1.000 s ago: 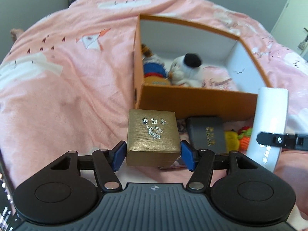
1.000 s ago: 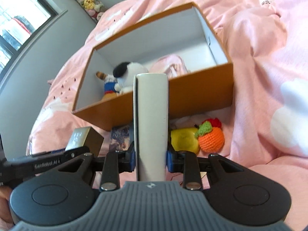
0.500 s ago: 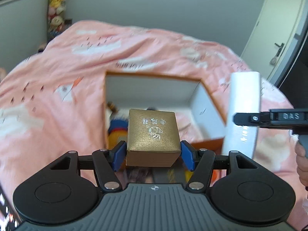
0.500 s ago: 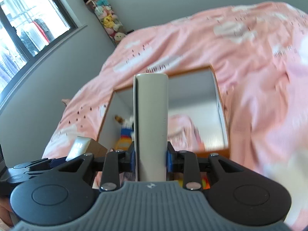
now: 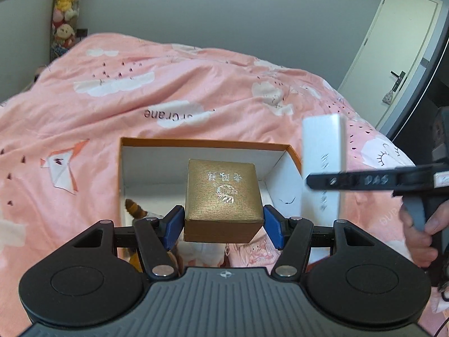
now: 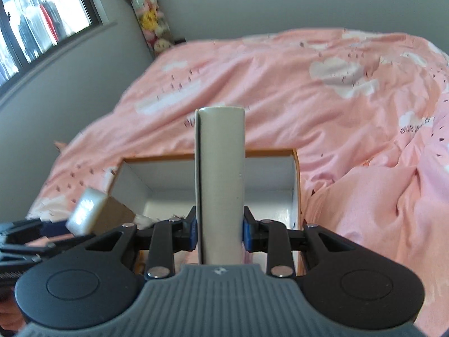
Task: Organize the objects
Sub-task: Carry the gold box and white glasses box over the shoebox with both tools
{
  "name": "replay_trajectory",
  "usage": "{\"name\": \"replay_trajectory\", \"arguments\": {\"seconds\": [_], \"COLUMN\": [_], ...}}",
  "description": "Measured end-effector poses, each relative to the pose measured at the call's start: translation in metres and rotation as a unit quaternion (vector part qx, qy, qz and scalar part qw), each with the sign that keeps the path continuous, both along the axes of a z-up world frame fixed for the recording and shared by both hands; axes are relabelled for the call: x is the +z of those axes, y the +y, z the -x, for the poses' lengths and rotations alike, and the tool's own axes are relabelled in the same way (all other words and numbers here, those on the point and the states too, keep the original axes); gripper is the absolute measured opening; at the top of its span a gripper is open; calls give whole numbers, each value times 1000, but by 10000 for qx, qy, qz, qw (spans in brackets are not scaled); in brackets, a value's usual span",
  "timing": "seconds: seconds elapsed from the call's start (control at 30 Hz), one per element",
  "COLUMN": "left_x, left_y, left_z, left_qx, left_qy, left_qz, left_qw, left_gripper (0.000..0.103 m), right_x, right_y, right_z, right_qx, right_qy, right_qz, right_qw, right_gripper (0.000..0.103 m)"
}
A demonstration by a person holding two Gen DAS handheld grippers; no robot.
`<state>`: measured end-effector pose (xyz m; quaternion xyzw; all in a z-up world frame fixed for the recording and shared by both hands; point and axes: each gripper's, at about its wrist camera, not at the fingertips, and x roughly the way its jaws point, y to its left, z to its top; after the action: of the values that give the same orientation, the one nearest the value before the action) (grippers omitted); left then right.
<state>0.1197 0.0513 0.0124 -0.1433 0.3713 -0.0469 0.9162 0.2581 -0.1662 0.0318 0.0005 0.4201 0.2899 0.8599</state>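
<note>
Lifting since earlier, gold box (image 5: 223, 196), white box (image 6: 220, 179), above orange bin (image 5: 294, 154)

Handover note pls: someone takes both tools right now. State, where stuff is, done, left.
Left tool: shut on the gold box, held in the air in front of the orange storage box.
Right tool: shut on the tall white box, upright, also in the air at the storage box.
Done: plush toy and a pink item lie inside the storage box.
Left: lower both boxes in and release. Nothing else to sort is in view.
</note>
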Motion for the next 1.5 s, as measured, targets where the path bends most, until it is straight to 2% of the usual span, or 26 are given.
{"name": "replay_trajectory", "arguments": {"seconds": [0.1,0.27,0.43,0.57,0.7,0.83,1.1,1.2,1.27,1.33,1.37,1.5], "left_x": [-9,-23,-30,-34,-37,-39,-40,-40,-40,-40,-40,-39], "left_y": [-1,-3,-3,-1,-1,-3,-3,-5,-7,-9,-9,-9], "left_z": [-10,-21,-28,-31,-35,-36,-37,-38,-38,-39,-40,-41], "left_qx": [-61,-160,-241,-289,-324,-358,-376,-394,-404,-410,-409,-387], "left_qy": [105,232,298,340,381,401,425,435,442,439,441,437], "left_qz": [129,287,362,416,451,485,495,495,472,463,467,438], "left_qw": [9998,9992,9986,9981,9977,9974,9972,9970,9971,9971,9971,9973], "left_gripper": [70,70,70,70,70,70,70,70,70,70,70,70], "right_x": [-21,-44,-68,-81,-89,-93,-90,-83,-77,-73,-71,-67], "right_y": [10,25,38,43,42,46,54,54,53,50,49,51], "right_z": [-11,-22,-29,-33,-47,-54,-47,-40,-35,-34,-33,-27], "right_qx": [27,179,369,409,328,316,597,718,820,946,1052,1492], "right_qy": [251,301,548,792,1222,1403,1207,842,538,441,417,340], "right_qz": [327,1102,1542,1652,1520,1668,2042,2338,2549,2573,2521,2295], "right_qw": [9991,9933,9858,9822,9802,9754,9696,9660,9620,9607,9611,9612], "right_gripper": [31,31,31,31,31,31,33,49,47,34,31,28]}}
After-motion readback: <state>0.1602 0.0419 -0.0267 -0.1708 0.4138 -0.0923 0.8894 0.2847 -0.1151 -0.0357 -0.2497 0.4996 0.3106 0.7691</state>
